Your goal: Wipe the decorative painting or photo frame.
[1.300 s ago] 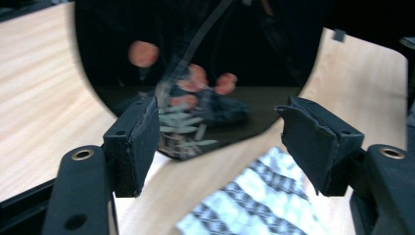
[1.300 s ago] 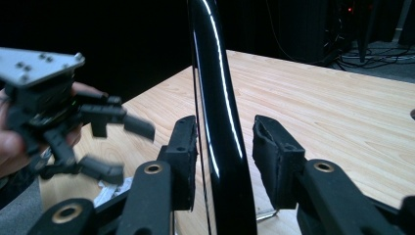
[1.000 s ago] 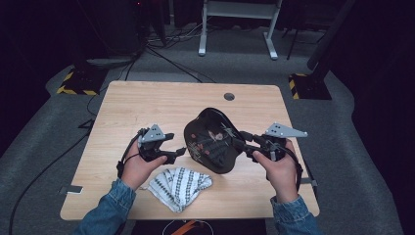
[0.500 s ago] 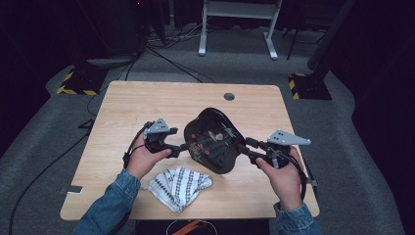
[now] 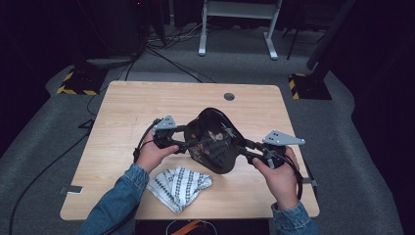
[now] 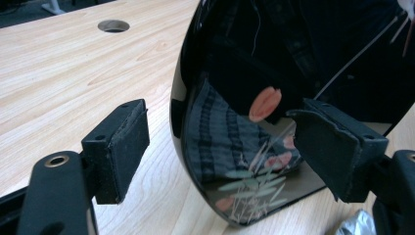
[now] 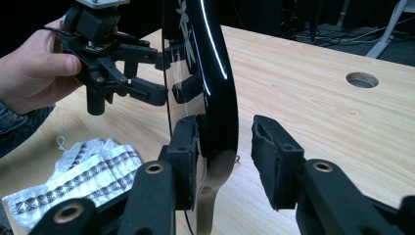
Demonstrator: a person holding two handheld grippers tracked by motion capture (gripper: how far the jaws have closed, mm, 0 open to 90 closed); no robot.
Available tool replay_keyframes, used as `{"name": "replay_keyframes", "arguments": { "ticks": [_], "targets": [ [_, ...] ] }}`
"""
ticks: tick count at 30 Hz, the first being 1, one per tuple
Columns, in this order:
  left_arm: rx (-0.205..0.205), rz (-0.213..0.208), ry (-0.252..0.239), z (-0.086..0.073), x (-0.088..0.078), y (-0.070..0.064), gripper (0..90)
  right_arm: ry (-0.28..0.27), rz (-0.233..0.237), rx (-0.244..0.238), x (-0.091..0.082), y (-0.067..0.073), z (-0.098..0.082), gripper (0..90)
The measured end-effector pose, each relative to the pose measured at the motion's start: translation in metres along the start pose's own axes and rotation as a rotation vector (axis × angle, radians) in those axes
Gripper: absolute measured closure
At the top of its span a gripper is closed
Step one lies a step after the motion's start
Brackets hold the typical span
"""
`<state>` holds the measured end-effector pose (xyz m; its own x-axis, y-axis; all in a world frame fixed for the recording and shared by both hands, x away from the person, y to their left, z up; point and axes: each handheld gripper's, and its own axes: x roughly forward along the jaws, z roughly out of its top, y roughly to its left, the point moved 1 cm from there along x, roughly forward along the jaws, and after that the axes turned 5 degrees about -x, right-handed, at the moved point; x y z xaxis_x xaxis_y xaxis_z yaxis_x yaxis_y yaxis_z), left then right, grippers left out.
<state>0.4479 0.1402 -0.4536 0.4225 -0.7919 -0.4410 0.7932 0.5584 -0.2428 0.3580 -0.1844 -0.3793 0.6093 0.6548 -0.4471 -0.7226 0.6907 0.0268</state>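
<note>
Just spread left gripper (image 6: 230,142) wide round the shiny black tray (image 5: 215,142), not pinching. Just been closing right gripper (image 7: 230,159) on its other edge, one pad touching, not squeezing yet. Stood on edge on the table (image 5: 147,103). Looked stiff, slippery, breakable; best pinched at the rim.

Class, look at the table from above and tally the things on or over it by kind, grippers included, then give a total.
Black lacquered tray with a flower pattern, held up on edge: 1
Black-and-white patterned cloth, crumpled on the table: 1
Hand-held grippers: 2, the left gripper and the right gripper
Total: 4
</note>
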Motion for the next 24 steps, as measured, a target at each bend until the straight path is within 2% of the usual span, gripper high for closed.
{"name": "replay_keyframes", "arguments": {
  "ticks": [4,7,8,11,14,17,20,24],
  "targets": [
    [0.009,-0.011,0.004,0.0017,0.0015,0.0,21.9,0.0,0.005,0.004,0.0015,0.0002,0.0001,65.9],
    [0.004,-0.039,0.003,0.003,0.0014,-0.0009,24.1,0.005,0.01,-0.004,0.0039,0.0013,0.0001,69.6],
    [0.013,-0.052,0.002,0.0035,0.0012,-0.0013,26.7,0.009,0.014,-0.004,0.0047,0.0018,0.0,71.9],
    [0.027,-0.038,0.012,0.0044,0.0001,-0.0025,29.6,0.011,0.013,-0.006,0.0057,0.0026,0.0,72.6],
    [0.02,-0.04,0.007,0.0036,-0.0003,-0.0028,30.3,0.01,0.009,0.0,0.0059,0.003,-0.0001,72.6],
    [0.03,-0.026,0.008,0.0031,-0.0016,-0.0034,30.6,0.009,0.0,0.003,0.0065,0.0046,0.0005,72.2],
    [0.027,-0.015,0.012,0.0031,-0.0033,-0.0052,30.8,0.005,-0.005,0.013,0.007,0.0053,0.0009,71.9],
    [0.013,-0.006,0.018,0.0032,-0.0059,-0.0064,30.9,0.005,0.014,0.031,0.0078,0.0045,0.0023,71.9]
  ]
}}
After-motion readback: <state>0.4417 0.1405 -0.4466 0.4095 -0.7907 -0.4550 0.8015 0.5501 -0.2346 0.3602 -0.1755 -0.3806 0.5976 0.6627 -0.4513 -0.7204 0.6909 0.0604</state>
